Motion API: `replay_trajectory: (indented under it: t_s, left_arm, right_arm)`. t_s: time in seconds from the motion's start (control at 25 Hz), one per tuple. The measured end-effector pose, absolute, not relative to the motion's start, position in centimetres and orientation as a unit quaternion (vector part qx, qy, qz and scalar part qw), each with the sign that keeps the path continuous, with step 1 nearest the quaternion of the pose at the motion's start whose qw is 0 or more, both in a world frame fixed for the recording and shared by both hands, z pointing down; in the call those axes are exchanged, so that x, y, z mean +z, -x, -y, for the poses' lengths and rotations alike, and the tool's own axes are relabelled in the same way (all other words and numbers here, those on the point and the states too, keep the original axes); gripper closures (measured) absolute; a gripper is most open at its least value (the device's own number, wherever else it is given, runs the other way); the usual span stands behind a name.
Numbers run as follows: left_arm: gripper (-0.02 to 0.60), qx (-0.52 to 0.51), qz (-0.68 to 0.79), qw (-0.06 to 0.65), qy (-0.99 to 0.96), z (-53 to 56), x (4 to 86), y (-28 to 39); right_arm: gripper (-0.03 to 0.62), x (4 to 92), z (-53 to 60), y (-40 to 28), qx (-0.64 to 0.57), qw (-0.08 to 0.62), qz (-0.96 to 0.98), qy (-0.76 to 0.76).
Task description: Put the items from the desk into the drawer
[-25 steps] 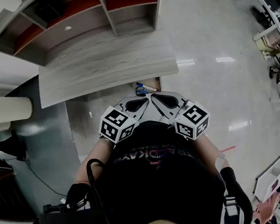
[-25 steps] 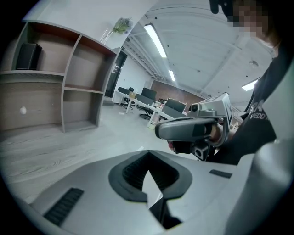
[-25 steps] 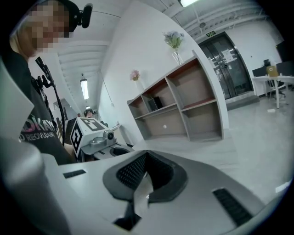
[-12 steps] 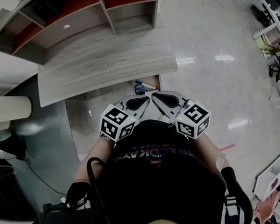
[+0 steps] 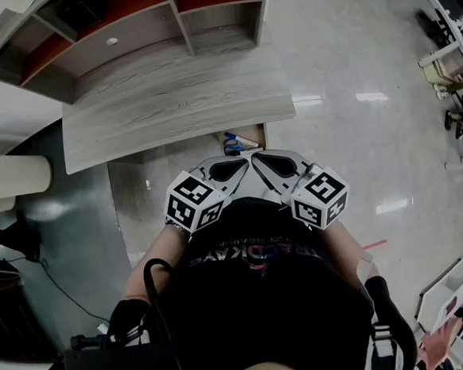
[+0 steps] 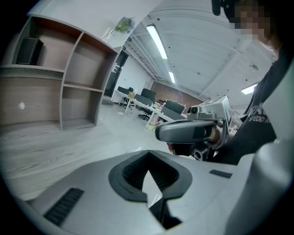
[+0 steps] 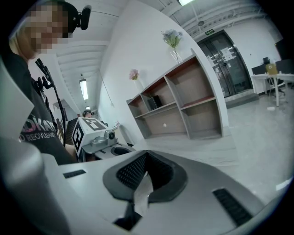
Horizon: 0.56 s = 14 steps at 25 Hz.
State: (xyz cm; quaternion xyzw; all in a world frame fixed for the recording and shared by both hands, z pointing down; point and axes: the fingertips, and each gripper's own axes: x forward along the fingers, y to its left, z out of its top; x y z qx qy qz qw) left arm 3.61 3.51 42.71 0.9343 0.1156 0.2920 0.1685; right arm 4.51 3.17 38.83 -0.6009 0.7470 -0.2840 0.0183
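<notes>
The grey wooden desk (image 5: 169, 105) has a bare top in the head view. Under its front edge a drawer (image 5: 258, 135) stands open, with blue-handled items (image 5: 232, 147) lying inside. My left gripper (image 5: 241, 164) and right gripper (image 5: 255, 160) hang side by side close to the person's chest, tips almost meeting, just short of the drawer. In the left gripper view the left gripper (image 6: 148, 156) is shut with nothing held, and the right gripper's body (image 6: 193, 131) shows beside it. The right gripper (image 7: 145, 156) is likewise shut and empty.
A wooden shelf unit (image 5: 123, 29) stands at the back of the desk, with a small white round thing (image 5: 112, 41) in one compartment. A pale cylinder (image 5: 12, 180) stands to the left. Glossy floor (image 5: 352, 91) spreads to the right, with chairs and desks beyond.
</notes>
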Motion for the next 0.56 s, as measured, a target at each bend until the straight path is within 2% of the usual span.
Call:
replay_trajectory:
  t_s: [0.56]
  left_arm:
    - [0.571,0.296,-0.116,0.162,-0.934,-3.51,42.75,-3.97]
  right_arm:
    - [0.577,38.91,-3.18,-4.89,-0.287,0.019,-0.746,0.601]
